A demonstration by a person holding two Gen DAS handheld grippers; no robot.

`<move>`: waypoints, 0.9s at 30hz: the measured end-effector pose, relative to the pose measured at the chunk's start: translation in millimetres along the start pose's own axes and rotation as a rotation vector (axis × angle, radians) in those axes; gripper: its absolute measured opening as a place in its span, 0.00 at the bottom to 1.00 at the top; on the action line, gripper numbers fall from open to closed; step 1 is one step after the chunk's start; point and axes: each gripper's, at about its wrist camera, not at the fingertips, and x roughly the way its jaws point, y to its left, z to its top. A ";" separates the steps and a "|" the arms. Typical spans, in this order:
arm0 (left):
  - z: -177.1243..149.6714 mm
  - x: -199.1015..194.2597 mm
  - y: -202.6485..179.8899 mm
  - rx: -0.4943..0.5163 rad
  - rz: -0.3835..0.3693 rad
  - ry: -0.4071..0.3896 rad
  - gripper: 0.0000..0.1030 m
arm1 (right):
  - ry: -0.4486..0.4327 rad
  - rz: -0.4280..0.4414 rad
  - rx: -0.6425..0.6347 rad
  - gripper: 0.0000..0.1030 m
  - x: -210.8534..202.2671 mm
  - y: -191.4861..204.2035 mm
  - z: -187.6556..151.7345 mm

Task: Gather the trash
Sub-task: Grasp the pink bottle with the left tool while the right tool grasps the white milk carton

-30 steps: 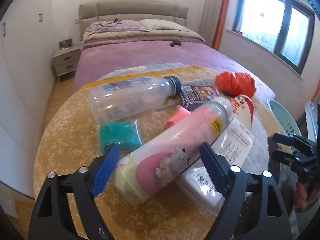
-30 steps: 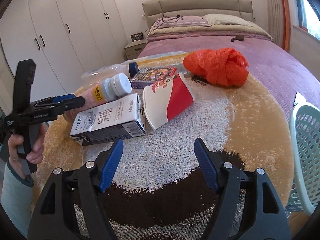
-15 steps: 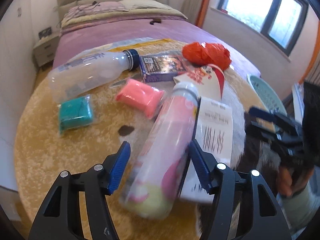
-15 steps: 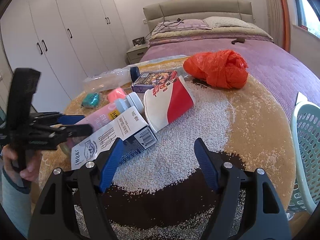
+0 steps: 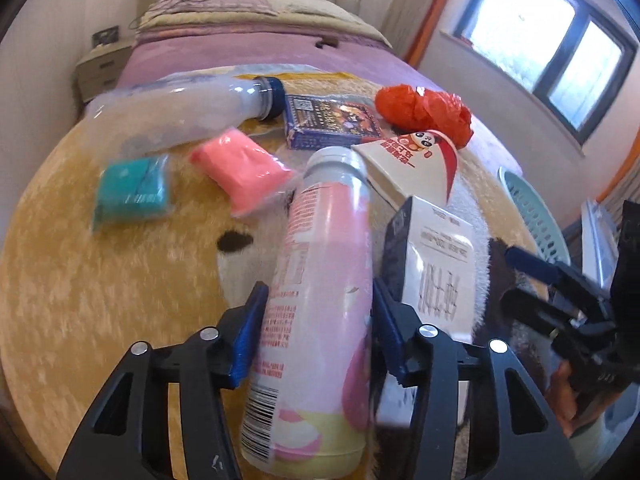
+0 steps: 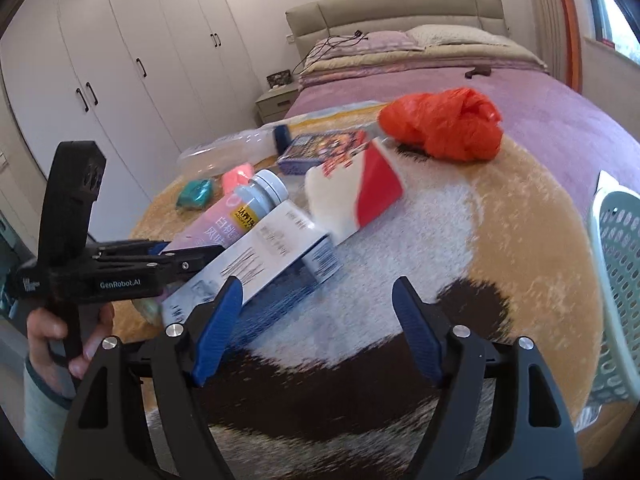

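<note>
Trash lies on a round plush rug. My left gripper (image 5: 318, 332) is shut on a pink bottle (image 5: 324, 280), its blue pads against the bottle's sides; the bottle also shows in the right wrist view (image 6: 240, 216). A white milk carton (image 5: 436, 276) lies against the bottle's right side. A red-and-white paper cup (image 5: 416, 164), an orange plastic bag (image 5: 424, 108), a dark blue box (image 5: 332, 120), a clear bottle (image 5: 176, 112), a pink packet (image 5: 240, 168) and a teal packet (image 5: 132, 188) lie beyond. My right gripper (image 6: 318, 316) is open and empty above the rug, near the carton (image 6: 260, 264).
A pale green plastic basket (image 6: 616, 280) stands off the rug's right edge, also in the left wrist view (image 5: 532, 208). A bed with a purple cover (image 6: 480, 92) lies behind the rug. White wardrobes (image 6: 120, 60) line the left wall.
My left gripper has closed from open onto the pink bottle, which has turned to point away from me. The milk carton has shifted and tilted beside it. The right gripper has stayed open.
</note>
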 end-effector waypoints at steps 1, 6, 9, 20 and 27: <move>-7.9 -5.5 1.7 -0.026 -0.013 -0.016 0.47 | 0.007 0.007 0.002 0.71 0.0 5.2 -0.8; -46.2 -34.7 16.3 -0.144 -0.079 -0.078 0.46 | 0.095 -0.001 0.061 0.72 14.7 23.9 2.8; -60.7 -52.0 22.2 -0.157 -0.050 -0.112 0.46 | 0.122 -0.002 0.129 0.73 25.6 32.7 5.9; -94.9 -65.7 31.6 -0.168 0.010 -0.138 0.46 | 0.166 -0.187 0.299 0.83 71.8 59.2 19.5; -96.1 -63.1 24.9 -0.162 0.007 -0.131 0.46 | 0.220 -0.186 0.127 0.69 60.1 66.4 7.6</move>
